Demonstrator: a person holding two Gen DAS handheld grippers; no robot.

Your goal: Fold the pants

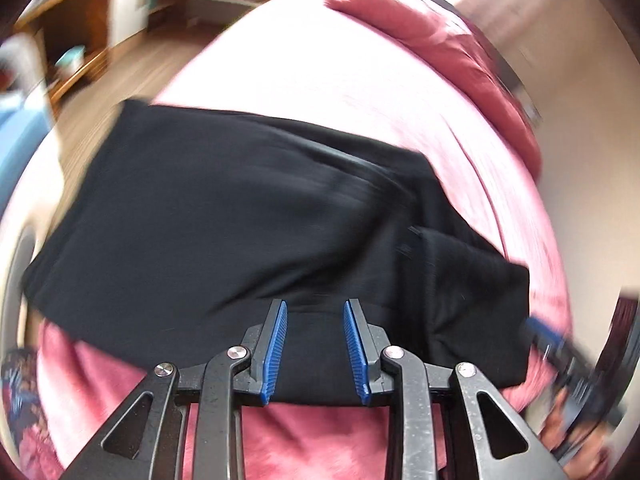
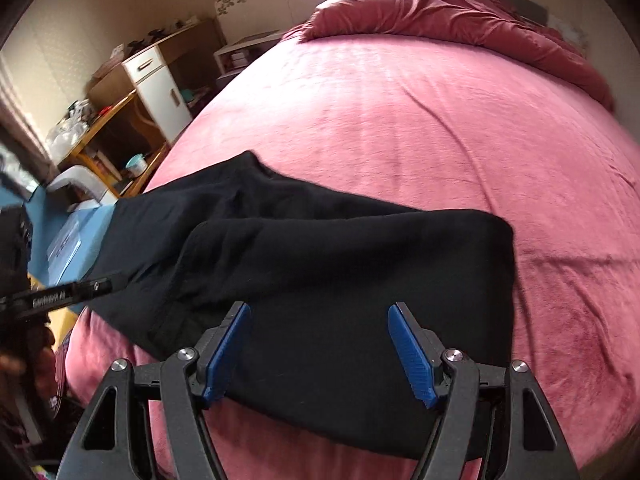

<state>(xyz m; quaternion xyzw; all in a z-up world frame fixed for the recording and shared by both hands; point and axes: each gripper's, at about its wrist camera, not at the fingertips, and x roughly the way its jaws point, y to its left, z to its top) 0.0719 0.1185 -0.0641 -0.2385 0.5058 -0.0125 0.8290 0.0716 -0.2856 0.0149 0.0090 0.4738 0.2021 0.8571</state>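
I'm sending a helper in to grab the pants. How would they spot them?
A big bed with a pink cover fills the room. The pants lie folded along its near edge, under both open grippers. They are the only black thing on the pink.

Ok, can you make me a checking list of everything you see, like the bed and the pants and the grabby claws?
Surface: pink bed cover, lightly wrinkled.
Job's things: black pants lying flat on it, partly folded over.
Clutter: crumpled red duvet at the far end.
Grippers: left gripper open, over the pants' near edge; right gripper open wider, over the pants.
Cables: nothing seen.
Surroundings: wooden desk, white cabinet, blue box beside the bed.
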